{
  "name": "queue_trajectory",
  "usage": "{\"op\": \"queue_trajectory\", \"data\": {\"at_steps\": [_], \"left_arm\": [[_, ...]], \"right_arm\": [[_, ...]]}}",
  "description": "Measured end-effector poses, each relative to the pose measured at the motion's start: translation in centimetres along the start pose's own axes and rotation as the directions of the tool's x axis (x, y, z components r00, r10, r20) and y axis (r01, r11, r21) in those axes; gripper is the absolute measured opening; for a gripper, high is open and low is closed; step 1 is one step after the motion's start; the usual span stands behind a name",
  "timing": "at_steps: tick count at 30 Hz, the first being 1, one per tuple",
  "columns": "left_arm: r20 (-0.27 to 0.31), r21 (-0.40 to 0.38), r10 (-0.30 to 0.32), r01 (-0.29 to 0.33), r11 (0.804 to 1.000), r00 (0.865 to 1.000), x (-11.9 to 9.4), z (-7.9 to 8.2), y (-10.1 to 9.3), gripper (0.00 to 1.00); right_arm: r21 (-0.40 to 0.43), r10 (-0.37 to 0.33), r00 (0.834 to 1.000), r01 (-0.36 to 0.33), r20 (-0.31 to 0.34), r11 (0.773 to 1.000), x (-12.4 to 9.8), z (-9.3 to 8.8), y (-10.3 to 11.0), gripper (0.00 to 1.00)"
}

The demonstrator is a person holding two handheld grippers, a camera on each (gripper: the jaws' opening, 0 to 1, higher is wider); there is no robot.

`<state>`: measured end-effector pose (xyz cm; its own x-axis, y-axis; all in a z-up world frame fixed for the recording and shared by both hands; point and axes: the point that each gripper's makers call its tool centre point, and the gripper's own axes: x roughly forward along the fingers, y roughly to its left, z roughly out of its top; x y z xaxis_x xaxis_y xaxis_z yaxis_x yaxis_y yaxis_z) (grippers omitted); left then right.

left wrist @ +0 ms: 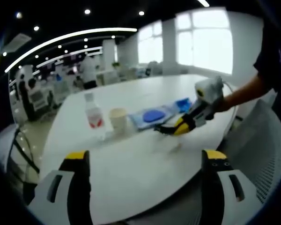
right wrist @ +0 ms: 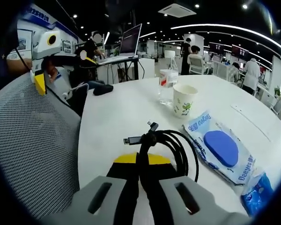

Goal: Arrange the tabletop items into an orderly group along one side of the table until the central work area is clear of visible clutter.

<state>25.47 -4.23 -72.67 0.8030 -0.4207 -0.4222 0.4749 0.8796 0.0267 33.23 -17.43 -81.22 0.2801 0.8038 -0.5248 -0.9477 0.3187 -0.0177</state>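
Black coiled cable [right wrist: 171, 143] w/ connector ends sticking out sits pinched betw. the right gripper [right wrist: 141, 174]'s jaws, closed tight on the bundle, just above the white table [right wrist: 112, 117]. In left gripper view that same gripper [left wrist: 171, 128] comes in from the right, held by a person's hand [left wrist: 223, 104], tips low over the tabletop w/ the cable [left wrist: 161, 130] dark at its tips. Just right of the cable in right gripper view: clear packet w/ a blue oval pad [right wrist: 221, 147], and a smaller blue packet [right wrist: 256, 193] at its near end. Farther off, paper cup [right wrist: 184, 100] and water bottle [right wrist: 167, 83] w/ red label stand side by side, close together. Left gripper [left wrist: 145, 161] hangs over the near table edge, jaws wide apart, nothing betw. them. Grey mesh chair back [right wrist: 35, 140] on the left in right gripper view.
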Motion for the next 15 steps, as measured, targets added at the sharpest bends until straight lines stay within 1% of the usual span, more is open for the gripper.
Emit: {"op": "queue_trajectory", "data": {"at_steps": [15], "left_arm": [[0.008, -0.004, 0.004, -0.004, 1.0, 1.0, -0.1, 0.1, 0.1, 0.96]], "right_arm": [[0.033, -0.079, 0.994, 0.077, 0.069, 0.997, -2.0, 2.6, -1.3, 0.03]]}}
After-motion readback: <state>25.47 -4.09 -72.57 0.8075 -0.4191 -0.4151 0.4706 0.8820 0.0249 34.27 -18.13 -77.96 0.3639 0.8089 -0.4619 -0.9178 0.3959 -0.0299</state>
